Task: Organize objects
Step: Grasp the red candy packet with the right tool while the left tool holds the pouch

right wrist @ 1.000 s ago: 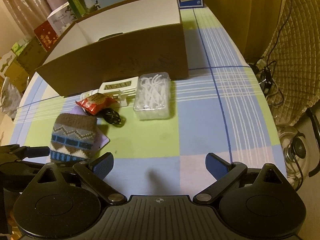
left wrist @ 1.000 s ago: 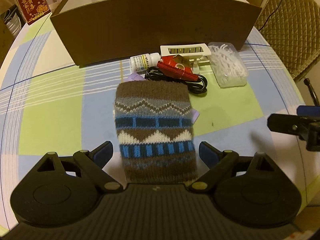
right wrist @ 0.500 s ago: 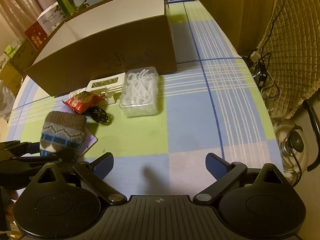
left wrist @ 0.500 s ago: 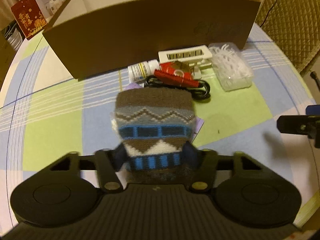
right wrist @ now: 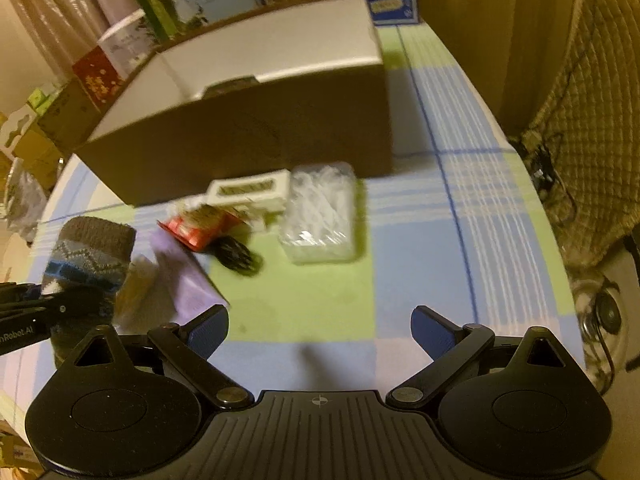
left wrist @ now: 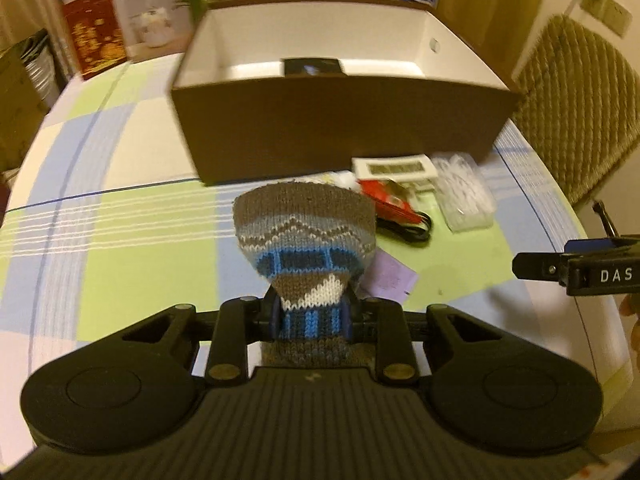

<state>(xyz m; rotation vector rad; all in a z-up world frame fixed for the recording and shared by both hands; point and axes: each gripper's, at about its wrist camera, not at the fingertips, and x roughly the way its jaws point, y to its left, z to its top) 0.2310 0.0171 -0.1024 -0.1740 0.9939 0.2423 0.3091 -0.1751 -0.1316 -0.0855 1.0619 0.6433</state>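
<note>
My left gripper [left wrist: 310, 314] is shut on a brown, blue and white knitted pouch [left wrist: 306, 224], held up off the checked tablecloth; in the right wrist view the pouch [right wrist: 92, 256] hangs at the far left. Behind it stands an open brown cardboard box [left wrist: 340, 128] with a white inside and a dark item on its floor. Against the box front lie a white thermometer [left wrist: 394, 168], a red packet [left wrist: 386, 200], a black cable [left wrist: 408, 228] and a clear tub of floss picks [left wrist: 464, 192]. A purple sheet [left wrist: 390, 276] lies where the pouch was. My right gripper [right wrist: 320, 330] stands open over bare cloth.
Printed cartons [left wrist: 120, 32] line the table's far edge behind the box. A quilted chair [left wrist: 576, 112] stands off the right side. The table edge curves round on the right, with cables and a glass jar [right wrist: 604, 312] on the floor there.
My left gripper closed on the knitted pouch and lifted it off the table, uncovering the purple sheet. The view now looks into the box. My right gripper stayed open.
</note>
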